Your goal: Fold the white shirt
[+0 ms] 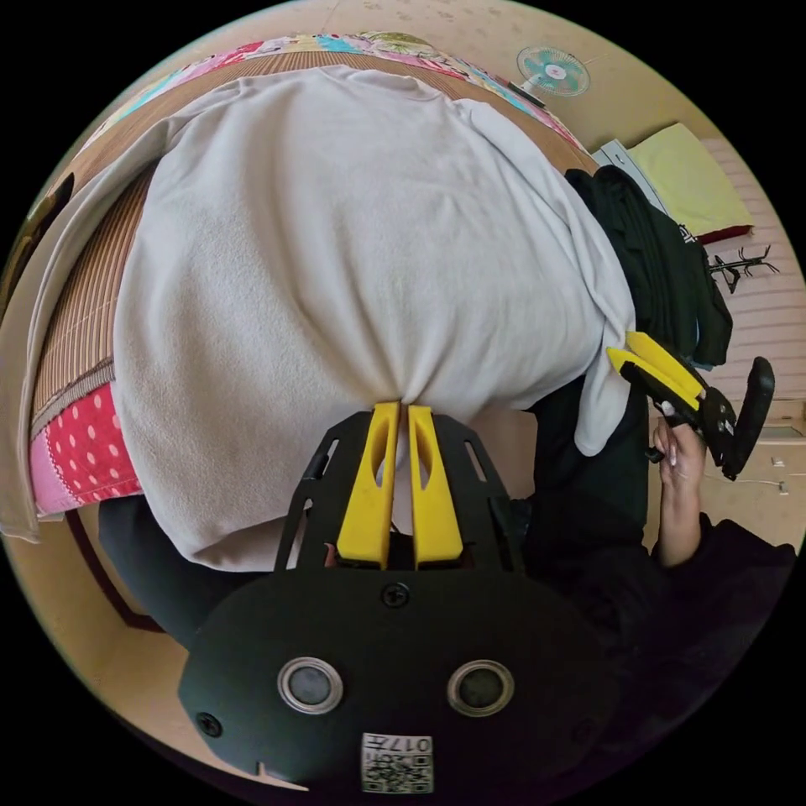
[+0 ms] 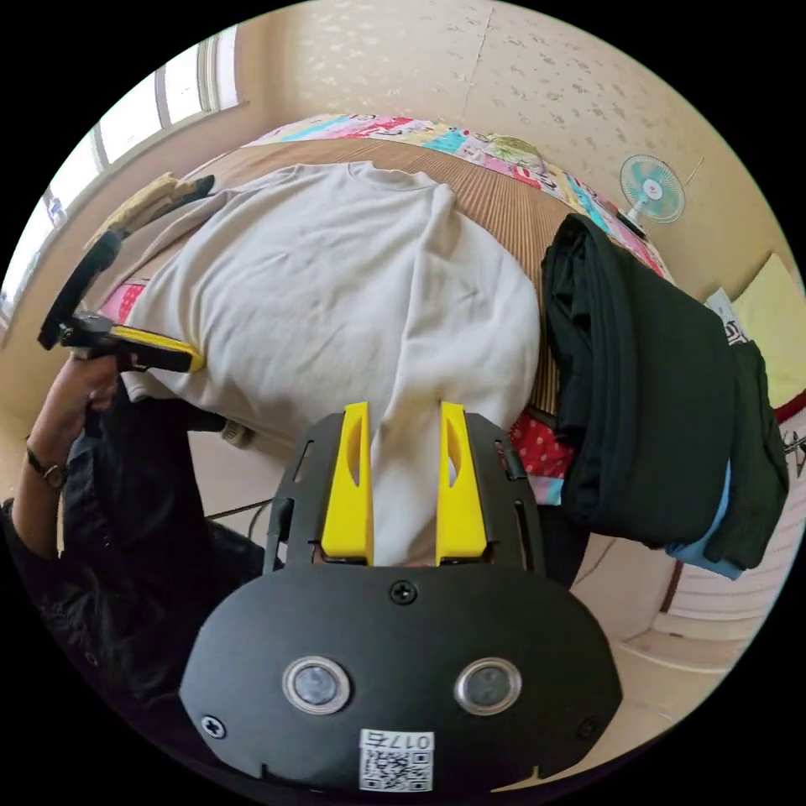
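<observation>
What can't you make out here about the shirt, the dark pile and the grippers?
- White shirt: its hem, left gripper view, hidden by the left gripper.
- Right gripper: whether it pinches cloth, right gripper view.
- Dark clothes pile: what pieces, folded together.

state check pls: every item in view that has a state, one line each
white shirt: spread flat on the bed, collar at the far end, hem hanging over the near edge.
left gripper: shut on the shirt's hem.
right gripper: jaws apart, shirt cloth lying between them.
black clothes: folded pile at the bed's edge beside the shirt.
fan: standing by the wall; running or not, cannot tell.
</observation>
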